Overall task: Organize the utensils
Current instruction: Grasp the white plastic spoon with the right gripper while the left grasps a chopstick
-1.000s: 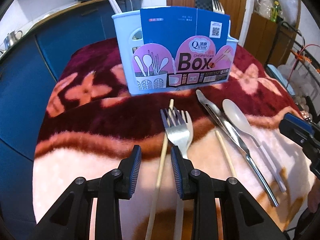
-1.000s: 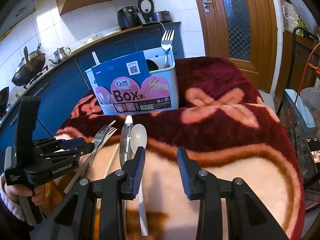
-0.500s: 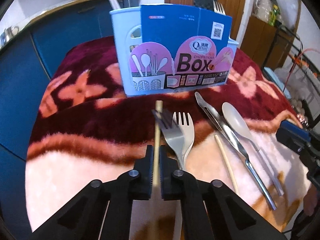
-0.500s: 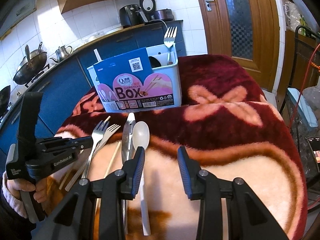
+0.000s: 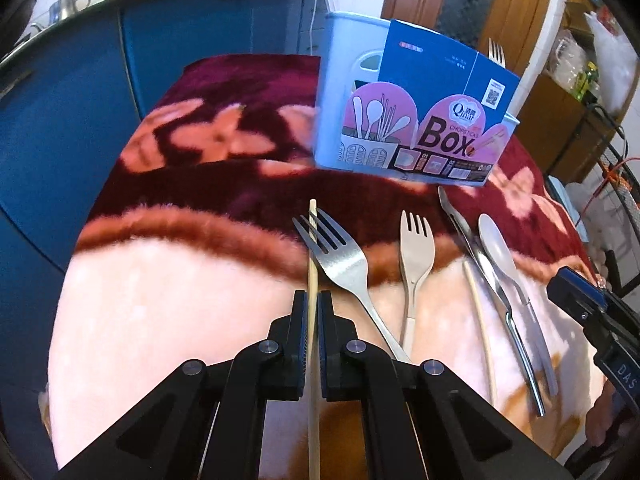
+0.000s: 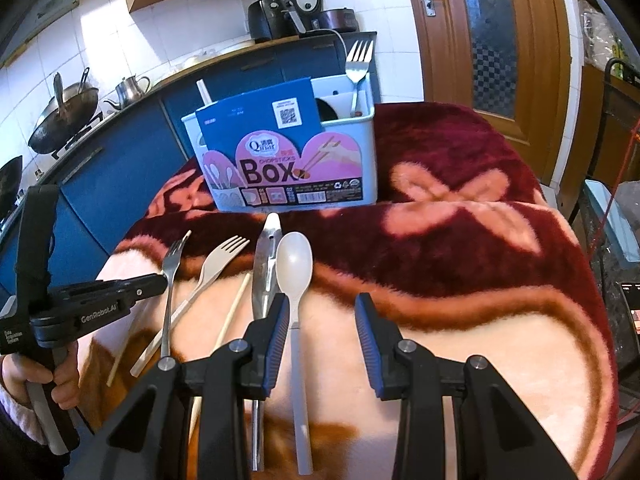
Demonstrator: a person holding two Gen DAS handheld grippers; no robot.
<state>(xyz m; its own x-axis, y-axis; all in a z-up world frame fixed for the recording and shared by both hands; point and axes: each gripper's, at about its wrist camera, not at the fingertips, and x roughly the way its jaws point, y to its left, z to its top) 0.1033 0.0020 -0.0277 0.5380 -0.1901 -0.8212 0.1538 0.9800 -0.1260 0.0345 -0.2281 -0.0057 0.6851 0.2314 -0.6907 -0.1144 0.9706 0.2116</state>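
Chopstick [image 5: 312,264] is pinched in the left gripper [image 5: 313,312] jaws; lift it level, clear of the fork [image 5: 340,258]. Right gripper [image 6: 322,336] jaws stand spread, empty.

Location: home kitchen. Indicators, upper left of the right wrist view: white wall tiles [image 6: 120,32], blue cabinets [image 6: 120,168], wok [image 6: 64,116], kettle [image 6: 130,88]; wooden door [image 6: 492,40], upper right.

Chopstick [image 5: 312,264] runs betw left jaws, tip fwd over metal fork [image 5: 343,261]. Right of jaws: plastic fork [image 5: 415,254], 2nd chopstick [image 5: 478,308], tongs [image 5: 476,256], spoon [image 5: 499,249]. Utensil box [image 5: 404,112] stands beyond them, a fork [image 6: 357,65] upright in it.
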